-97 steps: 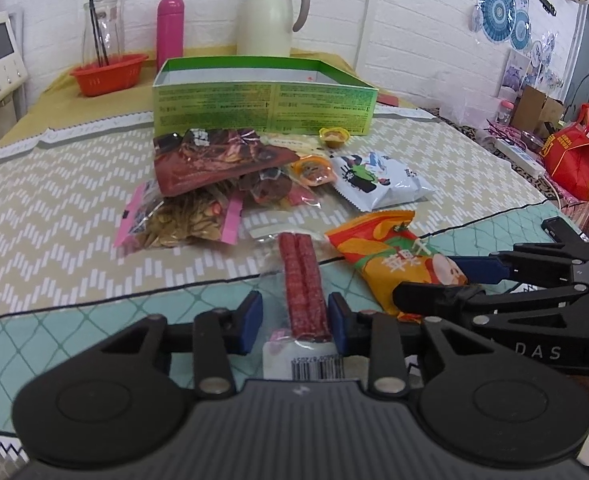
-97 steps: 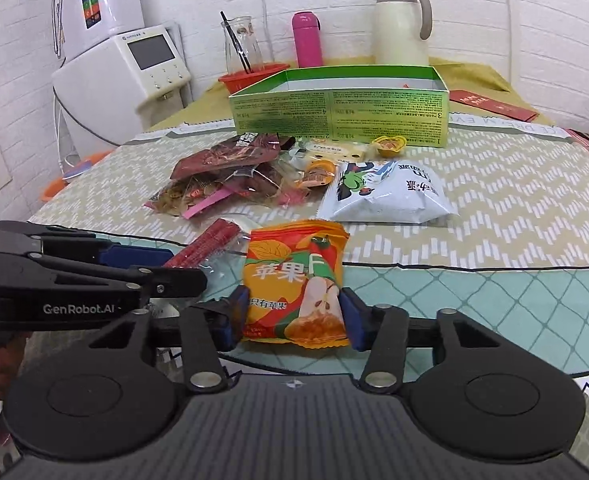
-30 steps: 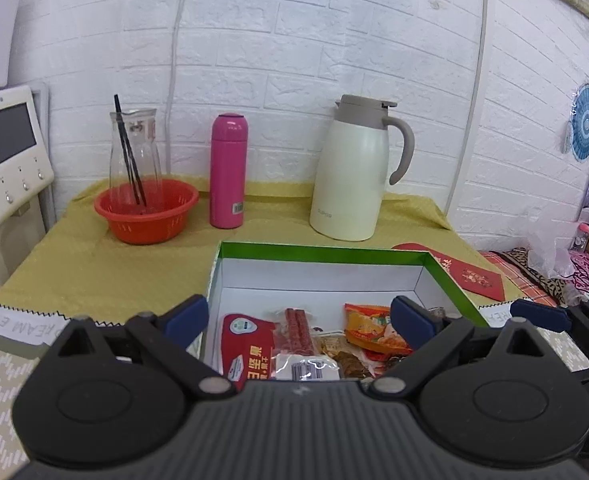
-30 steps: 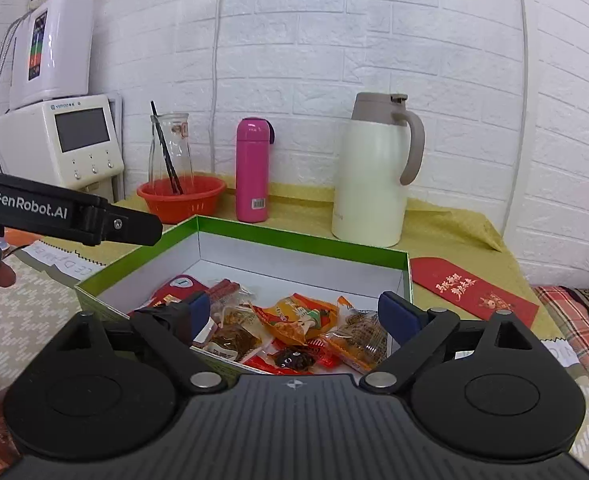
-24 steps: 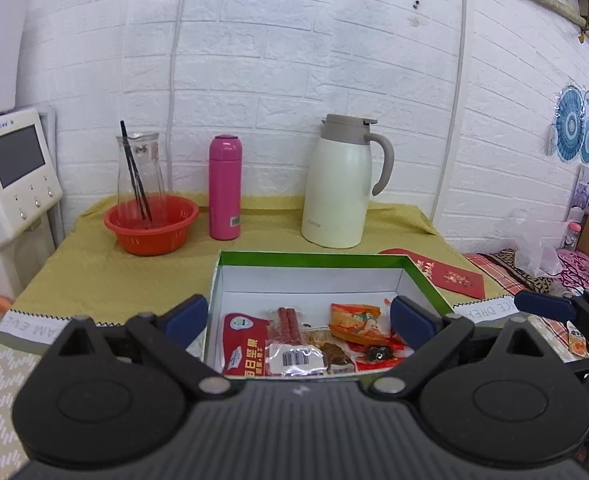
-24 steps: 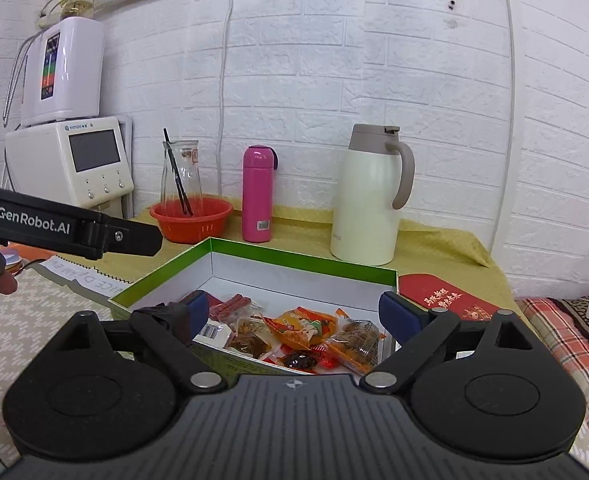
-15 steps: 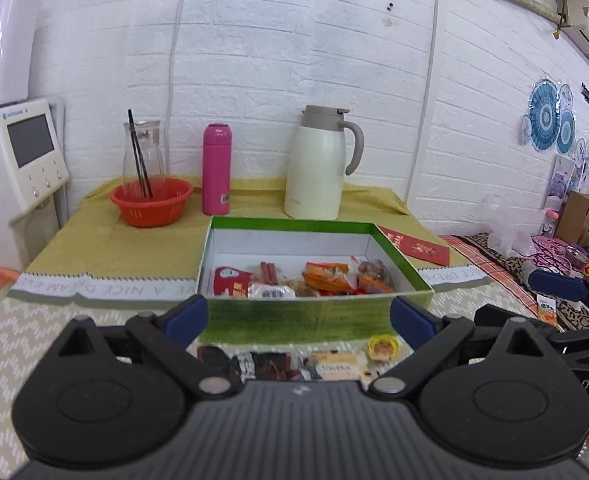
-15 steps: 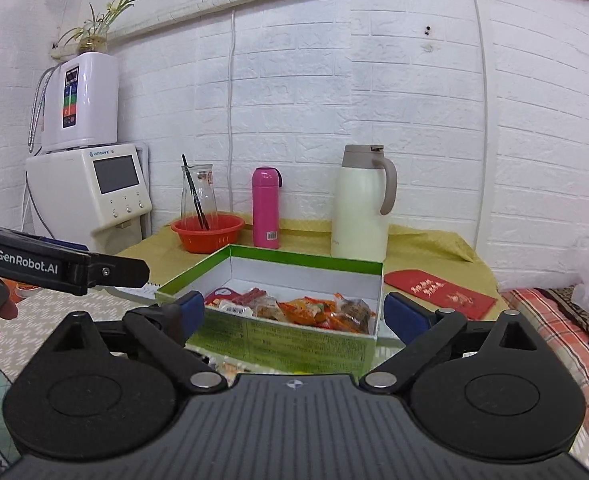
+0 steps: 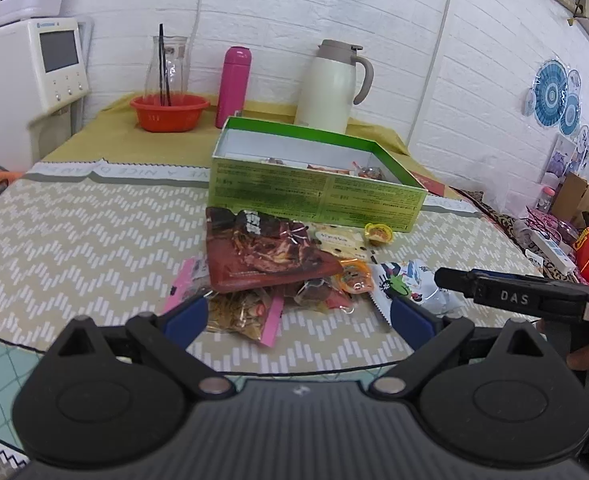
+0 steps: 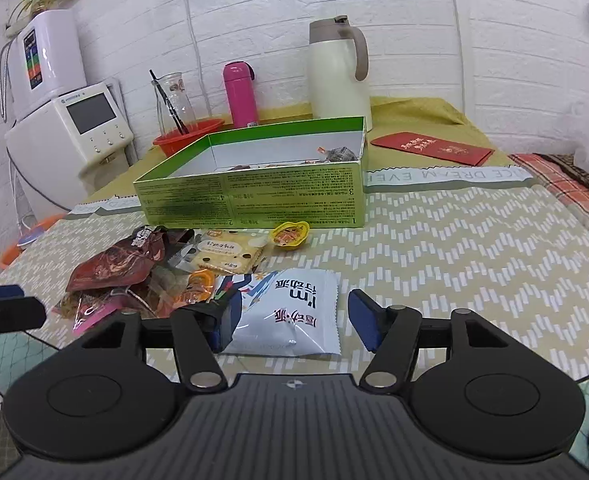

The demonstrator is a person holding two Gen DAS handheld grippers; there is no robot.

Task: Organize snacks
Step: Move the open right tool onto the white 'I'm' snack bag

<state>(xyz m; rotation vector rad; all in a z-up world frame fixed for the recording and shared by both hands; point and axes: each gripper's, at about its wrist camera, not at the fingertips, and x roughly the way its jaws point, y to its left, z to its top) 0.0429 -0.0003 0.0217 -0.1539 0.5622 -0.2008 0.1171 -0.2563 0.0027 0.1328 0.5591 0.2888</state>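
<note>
Snacks: loose pile (image 9: 278, 276) at mid-frame in the left wrist view, on the zigzag cloth in front of the green box; a dark red pouch (image 9: 262, 256) lies on top, a clear bag with pink edges (image 9: 238, 314) under it.
White packet: white-and-blue packet (image 10: 290, 316) at lower centre of the right wrist view, flat on the cloth, lying between the right gripper's two blue pads.
Right gripper: right gripper (image 10: 294, 320) stands wide open, one pad either side of the white packet; the left pad overlaps the packet's edge, the right pad is clear of it; contact cannot be told.
Left gripper: left gripper (image 9: 296, 318) is spread wide and empty, low in its frame, just short of the pile; the pink-edged bag sits between its pads.
Cracker pack: yellow cracker pack (image 10: 224, 254) left of centre in the right wrist view, between the pile and the box.
Jelly cup: small yellow cup (image 10: 289, 234) just beside the box's front wall.
Green box: green box (image 10: 254, 196) open at upper centre, a few wrapped snacks inside.
Behind: cream jug (image 10: 338, 76), pink flask (image 10: 240, 94) and red bowl (image 10: 190, 130) stand at the top, by the brick wall.
Cloth: zigzag cloth (image 10: 454, 256) covers the right half.
</note>
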